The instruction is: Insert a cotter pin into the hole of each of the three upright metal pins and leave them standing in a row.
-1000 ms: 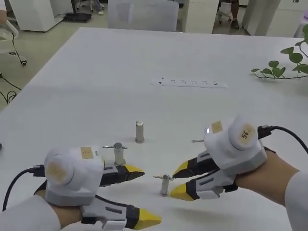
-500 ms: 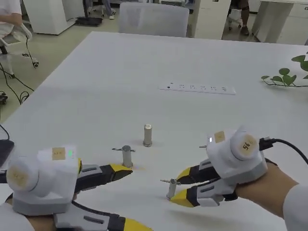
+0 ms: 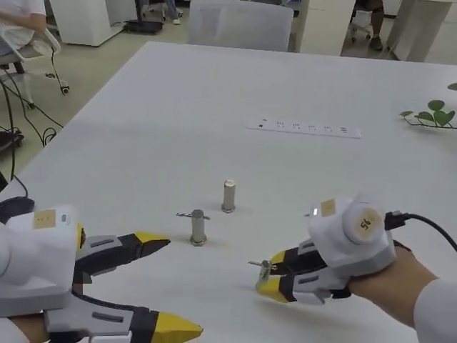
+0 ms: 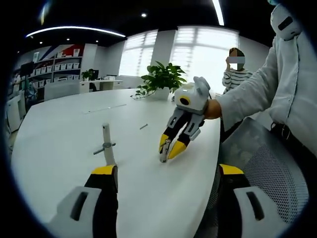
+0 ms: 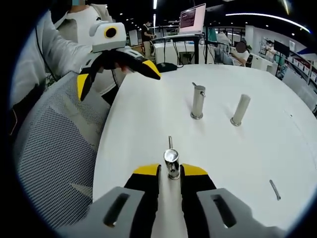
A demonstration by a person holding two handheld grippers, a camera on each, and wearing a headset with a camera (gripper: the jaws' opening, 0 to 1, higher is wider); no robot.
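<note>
**Head view.** The right gripper [image 3: 269, 274] is clamped on the nearest pin [image 3: 265, 266], which has a cotter through it. The middle pin [image 3: 198, 229] is likewise fitted, and the far pin [image 3: 228, 196] is bare.

**Left gripper view.** The left gripper [image 4: 167, 171] has its jaws spread wide and holds nothing.

**Right gripper view.** A loose cotter pin [image 5: 274, 190] lies flat on the table [image 5: 148, 114], apart from the pins.

We judge two of three pins done. The next move calls for releasing the held pin upright, then threading the loose cotter pin squarely through the far pin's hole.

left gripper [image 3: 175, 286]: white housing, black jaws, yellow tips | right gripper [image 3: 270, 274]: identical, square tan sticker [image 3: 323, 208], round tan disc [image 3: 365, 224], black cable [image 3: 428, 224] | sleeve [image 3: 437, 309]: white
</note>
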